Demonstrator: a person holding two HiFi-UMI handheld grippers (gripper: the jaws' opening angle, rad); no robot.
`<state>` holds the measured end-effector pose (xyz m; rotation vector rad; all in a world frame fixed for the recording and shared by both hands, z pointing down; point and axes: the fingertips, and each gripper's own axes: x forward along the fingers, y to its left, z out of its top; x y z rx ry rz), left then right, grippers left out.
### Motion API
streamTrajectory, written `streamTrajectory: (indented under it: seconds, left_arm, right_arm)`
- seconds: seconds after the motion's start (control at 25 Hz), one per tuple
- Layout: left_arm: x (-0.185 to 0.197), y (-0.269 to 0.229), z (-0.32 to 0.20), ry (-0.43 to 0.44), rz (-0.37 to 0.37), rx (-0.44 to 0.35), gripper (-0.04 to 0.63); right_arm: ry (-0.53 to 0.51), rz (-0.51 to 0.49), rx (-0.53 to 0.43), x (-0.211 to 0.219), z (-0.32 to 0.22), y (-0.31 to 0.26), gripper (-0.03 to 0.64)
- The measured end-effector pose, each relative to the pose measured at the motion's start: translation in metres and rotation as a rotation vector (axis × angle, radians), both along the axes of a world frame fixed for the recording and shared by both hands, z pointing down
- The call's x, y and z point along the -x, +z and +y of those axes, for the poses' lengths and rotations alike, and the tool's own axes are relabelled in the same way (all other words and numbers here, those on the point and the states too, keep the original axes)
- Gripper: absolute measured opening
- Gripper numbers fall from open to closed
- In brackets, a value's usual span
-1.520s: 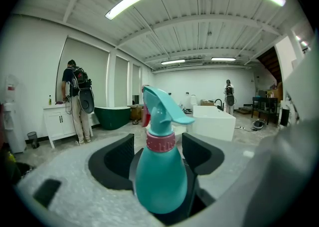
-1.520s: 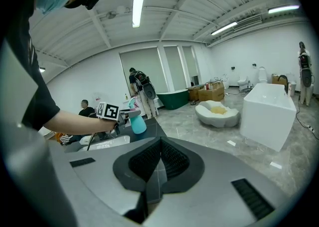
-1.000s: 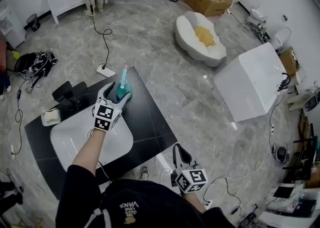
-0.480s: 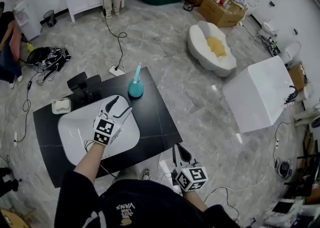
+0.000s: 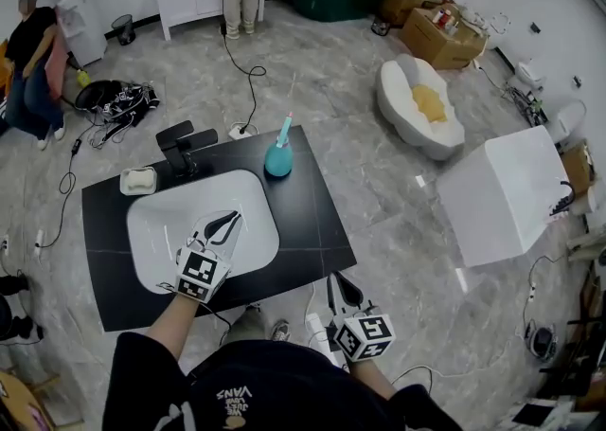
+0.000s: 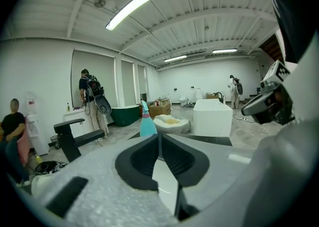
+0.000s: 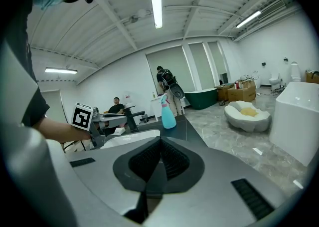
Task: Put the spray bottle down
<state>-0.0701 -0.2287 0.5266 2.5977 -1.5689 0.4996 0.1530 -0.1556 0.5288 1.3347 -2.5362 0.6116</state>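
The teal spray bottle with a pink-tipped head stands upright by itself at the far edge of the black counter, beside the white sink basin. It also shows small in the left gripper view and in the right gripper view. My left gripper hovers over the basin, well short of the bottle; its jaws are closing and meet tip to tip with nothing between them. My right gripper hangs off the counter's near right corner, jaws together and empty.
A black faucet and a soap dish sit at the basin's far left. On the floor lie cables, a white box and a white cushioned seat. People stand and sit along the far wall.
My left gripper has let go of the bottle, pulled back toward me over the basin, and its jaws have come together. The bottle stays standing on the counter. The right gripper barely shifted.
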Motion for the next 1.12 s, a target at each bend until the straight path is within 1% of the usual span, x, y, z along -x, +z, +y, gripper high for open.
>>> streamTrajectory:
  seconds: [0.32,0.48,0.64,0.96,1.12]
  left_arm:
    - [-0.005,-0.005,0.069,-0.047,0.013,0.017,0.021]
    - [-0.004,-0.002,0.1,-0.084,0.077,0.052,0.02]
    - [-0.007,0.003,0.127,-0.103,0.078,0.075,0.019]
    - [-0.012,0.005,0.157,-0.126,0.089,0.086,0.018]
    - [-0.014,0.002,0.164,-0.133,0.094,0.083,0.018]
  right_arm:
    - [-0.08,-0.017,-0.01,0.011,0.023,0.0,0.005]
    - [-0.11,-0.029,-0.014,0.015,0.035,0.0,0.005]
    - [-0.126,-0.04,-0.019,0.013,0.046,-0.001,0.005]
    - [-0.167,-0.026,-0.006,0.017,0.066,0.007,0.005]
    - [-0.179,-0.016,-0.021,0.018,0.07,0.005,0.003]
